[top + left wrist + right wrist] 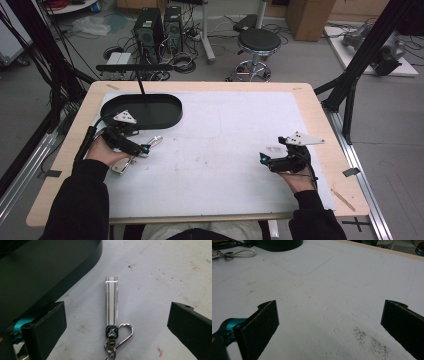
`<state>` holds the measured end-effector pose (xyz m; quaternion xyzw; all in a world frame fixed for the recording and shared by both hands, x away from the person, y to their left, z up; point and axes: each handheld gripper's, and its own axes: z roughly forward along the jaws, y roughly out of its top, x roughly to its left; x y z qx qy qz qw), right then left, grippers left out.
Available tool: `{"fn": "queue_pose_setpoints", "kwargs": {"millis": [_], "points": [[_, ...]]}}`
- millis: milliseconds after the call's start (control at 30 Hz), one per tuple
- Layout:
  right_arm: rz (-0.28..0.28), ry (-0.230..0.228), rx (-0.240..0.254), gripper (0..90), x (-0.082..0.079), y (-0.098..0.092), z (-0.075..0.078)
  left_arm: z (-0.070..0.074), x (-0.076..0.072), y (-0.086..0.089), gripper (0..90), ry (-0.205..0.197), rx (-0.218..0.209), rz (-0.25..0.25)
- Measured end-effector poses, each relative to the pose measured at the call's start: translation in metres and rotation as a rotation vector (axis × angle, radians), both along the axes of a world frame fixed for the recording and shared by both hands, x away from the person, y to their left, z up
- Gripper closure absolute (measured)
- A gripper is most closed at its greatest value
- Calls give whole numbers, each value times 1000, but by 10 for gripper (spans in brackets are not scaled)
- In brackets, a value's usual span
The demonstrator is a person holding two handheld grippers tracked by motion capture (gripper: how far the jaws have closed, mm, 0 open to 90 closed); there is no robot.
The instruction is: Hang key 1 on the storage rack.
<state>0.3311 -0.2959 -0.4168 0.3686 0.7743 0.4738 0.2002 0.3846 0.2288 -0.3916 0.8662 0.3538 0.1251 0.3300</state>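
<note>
Starting at your left, the black oval tray (142, 111) sits at the far left of the white mat (220, 150) that covers the counter (320, 125), and as far as you can see it holds nothing; a thin black post (142, 86) rises from it with a crossbar on top. Just in front of the tray, your left gripper (150, 148) hovers low over the keychain (111, 315), jaws spread wide with nothing between the pads. In the left gripper view the keychain lies flat on the mat, centred between the two jaws, its silver strap pointing away from you and its carabiner clip (124, 333) and small rings nearest the camera; the tray's dark rim (75, 277) lies just beside it on the left. So the approach looks done and the grasp is not yet made: you have lined up, but closing, lifting and, probably, moving the keychain to the tray or hanging it on the bar are all ahead. Across the bare middle of the mat, your right gripper (263, 159) rests well apart from the work, jaws also wide and empty, facing the keychain from afar.
</note>
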Motion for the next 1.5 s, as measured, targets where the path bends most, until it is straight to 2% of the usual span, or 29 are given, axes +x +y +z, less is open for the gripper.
{"fn": "queue_pose_setpoints", "kwargs": {"millis": [100,200,367,467,500,633,700,767,833,867,900,933,1000,1100,1167,1333,1400,1467,1500], "points": [[1,7,-3,7,0,0,0,-5,6,-8,28,21,32,-18],[3,-2,-11,7,2,0,-1,-9,10,-11,28,40,31,-14],[3,13,-4,7,2,0,-2,-15,16,-10,32,78,26,-2],[8,12,-13,7,2,2,-2,-20,19,-10,108,100,34,1],[8,12,-13,7,2,2,-2,-21,20,-10,108,100,47,5],[1,20,-7,6,2,1,-2,-26,21,-14,226,104,87,16],[1,22,-4,7,2,1,-3,-27,20,-17,357,91,130,45],[3,16,-11,7,3,1,-3,-30,21,-18,479,111,147,48],[1,19,-13,7,2,2,-3,-31,22,-16,501,127,141,46],[4,16,-22,7,3,2,-4,-30,23,-15,631,122,136,52],[5,17,-24,7,3,2,-4,-30,23,-14,724,126,128,48],[3,23,-22,7,4,2,-4,-29,23,-12,746,140,114,34],[0,32,-5,7,4,1,-4,-28,22,-12,749,142,122,23],[-4,31,20,7,3,0,-3,-26,19,-13,750,113,145,16],[-3,26,13,7,3,0,-3,-23,17,-13,751,90,140,13],[1,27,10,7,4,2,-3,-8,14,-1,752,29,58,10],[10,20,-2,7,3,5,-3,-1,11,3,752,-5,46,16],[16,19,-9,7,3,6,-3,7,9,4,752,-27,52,8],[25,18,-32,7,1,9,-4,12,7,4,753,-40,44,7]]}}
